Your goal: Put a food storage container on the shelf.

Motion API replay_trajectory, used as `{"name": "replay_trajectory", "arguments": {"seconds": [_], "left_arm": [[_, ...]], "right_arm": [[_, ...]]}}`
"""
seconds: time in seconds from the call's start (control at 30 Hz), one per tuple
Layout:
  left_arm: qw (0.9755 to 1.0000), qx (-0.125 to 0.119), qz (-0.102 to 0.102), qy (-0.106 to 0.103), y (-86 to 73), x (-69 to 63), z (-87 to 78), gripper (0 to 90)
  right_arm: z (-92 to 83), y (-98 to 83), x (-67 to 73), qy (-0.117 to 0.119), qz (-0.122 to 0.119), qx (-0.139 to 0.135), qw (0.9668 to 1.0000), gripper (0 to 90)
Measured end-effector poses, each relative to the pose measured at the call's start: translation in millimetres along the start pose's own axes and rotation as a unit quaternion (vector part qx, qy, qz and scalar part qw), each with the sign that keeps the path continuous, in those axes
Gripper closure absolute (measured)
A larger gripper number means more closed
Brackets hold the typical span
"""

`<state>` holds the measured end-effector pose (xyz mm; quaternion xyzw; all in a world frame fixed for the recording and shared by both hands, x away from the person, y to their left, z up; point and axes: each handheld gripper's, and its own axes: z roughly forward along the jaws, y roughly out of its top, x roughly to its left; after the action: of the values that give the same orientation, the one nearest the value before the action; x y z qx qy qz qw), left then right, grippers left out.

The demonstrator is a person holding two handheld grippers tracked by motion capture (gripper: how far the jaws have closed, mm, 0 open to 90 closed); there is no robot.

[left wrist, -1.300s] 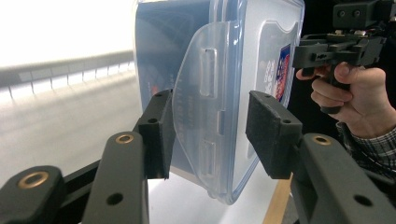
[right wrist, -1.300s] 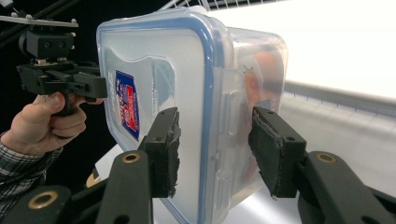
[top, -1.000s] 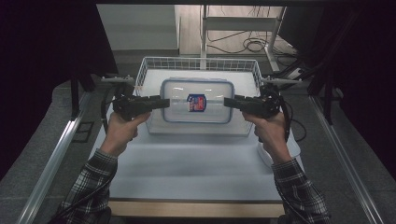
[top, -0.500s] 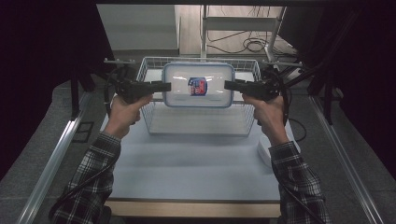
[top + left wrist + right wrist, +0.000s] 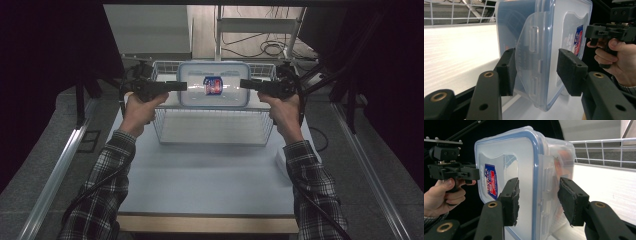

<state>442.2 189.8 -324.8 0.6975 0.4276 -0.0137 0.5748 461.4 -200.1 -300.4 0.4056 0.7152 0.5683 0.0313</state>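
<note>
The table [image 5: 210, 175] has a pale top and is the largest thing here; on its far part stands a white wire basket [image 5: 215, 127]. Above the basket, held up in the air and not touching it, is a clear plastic container [image 5: 214, 85] with a blue-edged lid and a red and blue label; the lid faces the high camera. In the high view it hangs over the rear half of the basket. Two hands in checked sleeves carry it from its two short ends. The left tongs [image 5: 181, 86] grip the left end of the container: in the left gripper view [image 5: 536, 71] the two black pads press on both sides of the container, at the side flap of the lid. The right tongs [image 5: 245, 84] grip the right end in the same way: in the right gripper view [image 5: 538, 197] one pad lies on the lid and the other on the body of the container. Something orange shows through the clear wall in the right gripper view, but I cannot tell what it is.
</note>
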Motion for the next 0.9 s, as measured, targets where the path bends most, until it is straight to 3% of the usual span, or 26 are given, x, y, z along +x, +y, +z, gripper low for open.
{"name": "replay_trajectory", "arguments": {"seconds": [0.53, 0.77, 0.9], "left_arm": [[1.0, -0.004, 0.006, 0.007, 3.4, 3.5, 4.7, 47.6], [0.9999, 0.006, -0.011, 0.007, 4.5, 12.2, 8.2, 42.5], [0.9999, 0.007, -0.012, 0.002, 6.0, 17.4, 8.7, 41.4]], "right_arm": [[6.2, 1.2, -6.2, 0.0, 0.01, -0.01, 0.9999, 49.8], [14.6, -3.2, -5.6, -0.04, -0.004, 0.018, 0.999, 52.1], [16.6, -4.9, -9.9, -0.035, 0.007, 0.013, 0.9993, 54.0]]}}
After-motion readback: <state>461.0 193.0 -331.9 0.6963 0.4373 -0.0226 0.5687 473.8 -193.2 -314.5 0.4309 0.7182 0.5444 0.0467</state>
